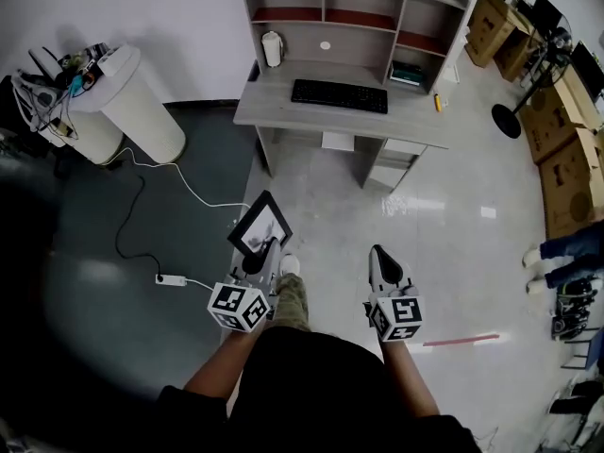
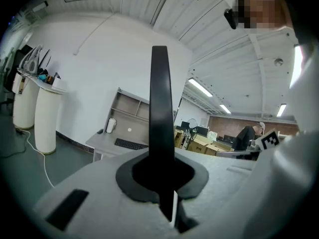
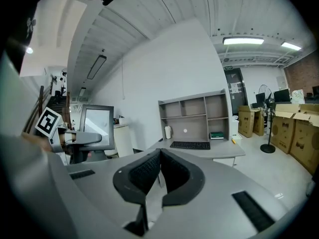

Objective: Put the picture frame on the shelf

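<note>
Before desk [image 1: 283, 111], open floor [image 1: 453, 243] | left gripper [image 1: 260, 251] pinching picture frame [image 1: 264, 219] | right gripper [image 1: 379, 252] jaws together

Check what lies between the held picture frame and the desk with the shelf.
Only bare pale floor lies between the picture frame and the desk, as the head view shows; nothing stands in the way.

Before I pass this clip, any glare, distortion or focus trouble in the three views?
Head view: sharp, dark vignetted corners, bright reflections on the glossy floor. Left gripper view: strong fisheye; the picture frame is a dark edge-on silhouette against the white wall. Right gripper view: walls bow, ceiling lamp blown out, desk readable.
</note>
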